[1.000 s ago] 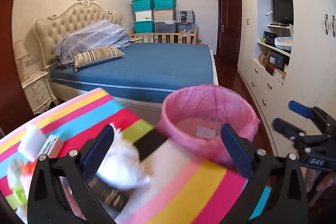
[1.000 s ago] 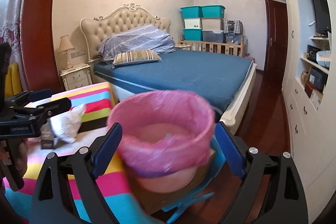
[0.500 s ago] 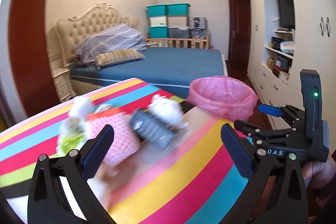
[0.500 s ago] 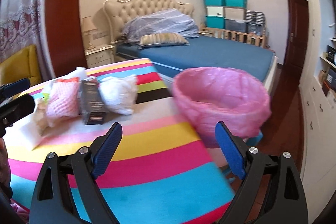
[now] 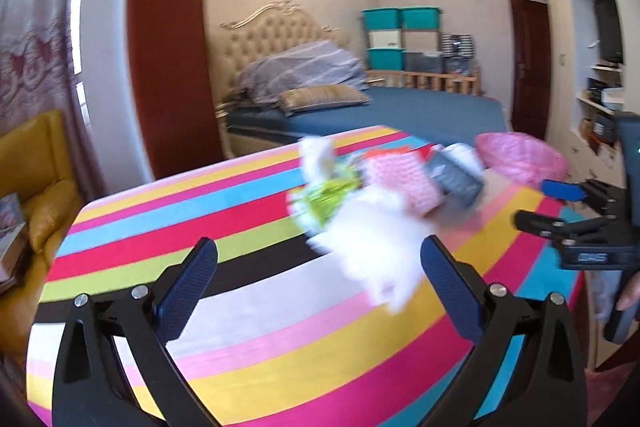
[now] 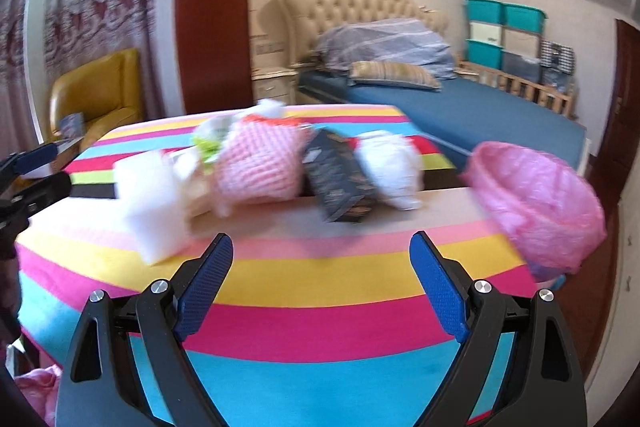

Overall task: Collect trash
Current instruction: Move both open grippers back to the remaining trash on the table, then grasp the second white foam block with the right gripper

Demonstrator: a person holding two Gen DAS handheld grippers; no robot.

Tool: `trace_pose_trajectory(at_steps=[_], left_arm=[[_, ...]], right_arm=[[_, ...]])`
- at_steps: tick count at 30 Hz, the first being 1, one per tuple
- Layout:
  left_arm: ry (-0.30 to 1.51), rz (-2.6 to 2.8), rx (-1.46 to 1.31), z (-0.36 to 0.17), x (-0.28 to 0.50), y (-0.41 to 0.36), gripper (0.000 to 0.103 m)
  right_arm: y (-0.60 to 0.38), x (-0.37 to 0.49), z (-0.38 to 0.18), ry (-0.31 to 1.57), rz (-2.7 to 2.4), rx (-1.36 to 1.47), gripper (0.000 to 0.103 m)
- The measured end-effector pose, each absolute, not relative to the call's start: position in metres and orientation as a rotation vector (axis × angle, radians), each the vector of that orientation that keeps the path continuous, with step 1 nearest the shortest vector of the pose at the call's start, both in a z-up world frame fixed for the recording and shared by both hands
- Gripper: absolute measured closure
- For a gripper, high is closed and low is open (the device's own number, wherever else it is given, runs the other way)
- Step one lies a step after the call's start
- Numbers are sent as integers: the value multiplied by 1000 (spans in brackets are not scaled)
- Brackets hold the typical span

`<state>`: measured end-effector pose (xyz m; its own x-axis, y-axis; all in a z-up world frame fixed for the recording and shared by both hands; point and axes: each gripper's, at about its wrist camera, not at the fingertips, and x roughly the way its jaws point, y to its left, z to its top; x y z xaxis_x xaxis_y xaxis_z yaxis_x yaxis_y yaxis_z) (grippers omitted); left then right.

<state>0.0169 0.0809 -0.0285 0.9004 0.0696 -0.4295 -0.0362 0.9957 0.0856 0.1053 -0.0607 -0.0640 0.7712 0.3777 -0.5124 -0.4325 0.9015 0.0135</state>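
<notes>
Both views are motion-blurred. The striped tabletop (image 6: 320, 279) carries a cluster of trash: white crumpled tissue (image 6: 390, 169), dark carton (image 6: 340, 183) leaning just beside it, pink mesh wrap (image 6: 260, 163) touching the carton's other side, green-white wrapper (image 6: 210, 141) behind it, white foam block (image 6: 150, 203) at the near end. In the right wrist view the cluster sits at 12 o'clock above the right gripper (image 6: 322, 277), whose jaws are spread wide and released, nothing between them, only striped cloth below. The pink-lined bin (image 6: 536, 199) sits at 3 o'clock off the tabletop's edge, apart from the trash. The left gripper (image 5: 318, 291) also has jaws released and wide apart; in its view a blurred white piece, probably the foam block (image 5: 376, 247), lies near the right-side finger (image 5: 448, 291), contact cannot be told through the blur. From the left wrist the pink mesh wrap (image 5: 400, 179), carton (image 5: 454, 179) and green-white wrapper (image 5: 324, 199) spread toward 1 o'clock, the bin (image 5: 520, 157) beyond them at 2 o'clock. The right gripper (image 5: 552, 205) shows at 3 o'clock in that view, with part of a hand (image 5: 628, 295) under it. The left gripper's tips (image 6: 36, 169) show at 9 o'clock in the right view. Background: bed (image 6: 480, 107), yellow armchair (image 6: 96, 95).
</notes>
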Motion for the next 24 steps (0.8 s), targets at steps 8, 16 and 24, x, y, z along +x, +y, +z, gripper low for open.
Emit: trace_pose_trajectory(at_steps=[8, 16, 24], left_arm=[[506, 181, 6, -45, 22, 136, 5], [515, 192, -38, -47, 17, 155, 5], [510, 193, -52, -46, 11, 161, 5]], right_arm=[[-7, 95, -67, 546, 565, -162, 18], [22, 100, -63, 549, 624, -168, 18], [46, 111, -63, 559, 685, -220, 18]])
